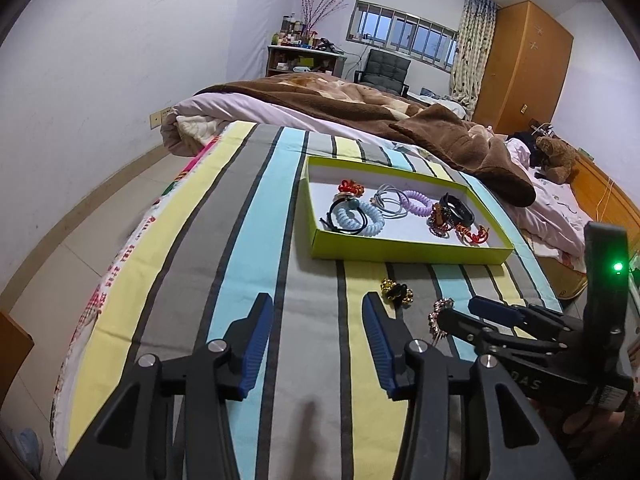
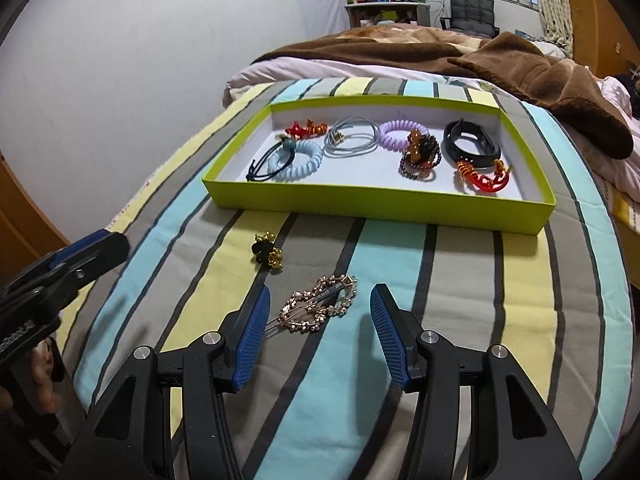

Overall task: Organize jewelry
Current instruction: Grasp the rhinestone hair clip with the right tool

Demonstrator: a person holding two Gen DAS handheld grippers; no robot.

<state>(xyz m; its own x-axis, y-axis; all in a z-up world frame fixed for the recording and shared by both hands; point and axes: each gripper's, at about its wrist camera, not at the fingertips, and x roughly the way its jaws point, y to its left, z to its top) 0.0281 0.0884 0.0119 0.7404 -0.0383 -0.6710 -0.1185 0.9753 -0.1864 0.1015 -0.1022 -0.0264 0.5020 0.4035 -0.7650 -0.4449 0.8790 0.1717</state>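
A lime-green tray (image 1: 400,250) (image 2: 360,204) lies on the striped bedspread and holds several hair ties and bracelets, among them a light blue spiral tie (image 2: 296,162) and a black band (image 2: 472,144). In front of it, on the bedspread, lie a black-and-gold hair tie (image 1: 396,293) (image 2: 266,255) and a rose-gold rhinestone hair clip (image 2: 312,308) (image 1: 440,316). My right gripper (image 2: 321,296) (image 1: 468,308) is open, low over the clip, which lies between its fingertips untouched. My left gripper (image 1: 317,304) is open over bare bedspread, left of the black-and-gold tie, with nothing between its fingers.
A brown blanket (image 2: 540,68) and pale duvet are heaped behind the tray. The bed's left edge (image 1: 120,248) drops to a tiled floor by the wall. A teddy bear (image 1: 558,156), wardrobe (image 1: 528,64), chair and shelf stand far back.
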